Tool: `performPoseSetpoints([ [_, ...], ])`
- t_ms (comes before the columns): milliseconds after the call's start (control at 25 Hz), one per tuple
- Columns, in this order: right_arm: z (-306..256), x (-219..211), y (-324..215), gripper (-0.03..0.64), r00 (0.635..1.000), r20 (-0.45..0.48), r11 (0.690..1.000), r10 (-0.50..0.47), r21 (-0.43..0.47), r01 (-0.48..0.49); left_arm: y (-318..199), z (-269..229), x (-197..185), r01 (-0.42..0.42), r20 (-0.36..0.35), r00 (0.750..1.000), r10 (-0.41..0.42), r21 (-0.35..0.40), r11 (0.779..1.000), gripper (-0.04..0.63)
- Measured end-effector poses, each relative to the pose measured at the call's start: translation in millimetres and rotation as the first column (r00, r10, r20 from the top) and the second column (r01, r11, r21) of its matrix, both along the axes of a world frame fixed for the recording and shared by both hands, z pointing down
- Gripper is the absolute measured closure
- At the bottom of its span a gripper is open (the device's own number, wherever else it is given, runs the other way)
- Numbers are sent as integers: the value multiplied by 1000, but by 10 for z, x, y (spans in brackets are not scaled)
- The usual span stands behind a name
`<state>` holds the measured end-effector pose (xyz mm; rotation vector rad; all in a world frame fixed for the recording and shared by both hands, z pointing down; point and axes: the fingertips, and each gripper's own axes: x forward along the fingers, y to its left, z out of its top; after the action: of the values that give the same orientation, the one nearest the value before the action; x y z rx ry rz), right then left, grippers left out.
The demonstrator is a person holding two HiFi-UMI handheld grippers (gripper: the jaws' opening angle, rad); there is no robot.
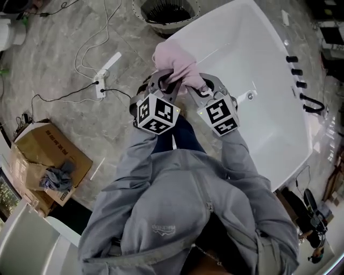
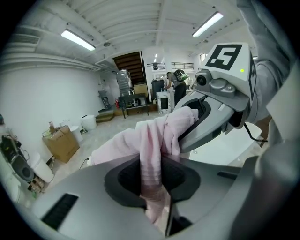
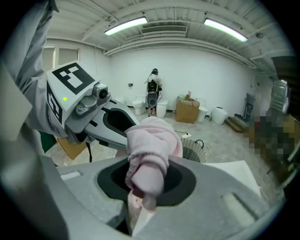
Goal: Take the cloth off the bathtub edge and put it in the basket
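Observation:
A pink cloth (image 1: 174, 63) is bunched up over the near edge of the white bathtub (image 1: 252, 70). Both grippers hold it side by side. My left gripper (image 1: 164, 81) is shut on the cloth's left part; in the left gripper view a fold of the cloth (image 2: 152, 145) is pinched between the jaws. My right gripper (image 1: 198, 86) is shut on the right part, where a rolled wad of cloth (image 3: 147, 154) fills the gap. The round wire basket (image 1: 166, 12) stands on the floor beyond the tub's corner, and the basket (image 3: 196, 152) also shows just behind the cloth in the right gripper view.
A power strip (image 1: 102, 80) with white and black cables lies on the marble floor to the left. An open cardboard box (image 1: 45, 156) with a grey rag sits at lower left. Black tap fittings (image 1: 298, 80) line the tub's far rim. A person (image 3: 153, 91) stands far back.

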<state>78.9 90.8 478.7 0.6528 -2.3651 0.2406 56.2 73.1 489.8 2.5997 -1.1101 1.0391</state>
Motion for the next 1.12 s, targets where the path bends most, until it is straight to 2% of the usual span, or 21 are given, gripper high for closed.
performPoseSetpoints([
  [160,-418,-100,52,523,999,25,998,-27,49,25,57,-421,-105,31,-1,1000,-31,52,998,523],
  [480,-1037,-91,228,523,995,74,991,-65,119,56,243,-1050,-85,36,27,999,-40,151,988,525],
  [760,-1494,-83,317,523,987,121,978,-110,189,85,354,-1502,-78,81,2,997,-83,221,972,526],
  [920,-1726,-141,291,523,976,144,964,-164,233,127,354,-1731,-149,148,-31,989,-145,258,955,526],
  [1120,-1927,-305,256,523,955,162,939,-249,283,197,349,-1933,-325,247,-53,969,-243,304,920,526],
])
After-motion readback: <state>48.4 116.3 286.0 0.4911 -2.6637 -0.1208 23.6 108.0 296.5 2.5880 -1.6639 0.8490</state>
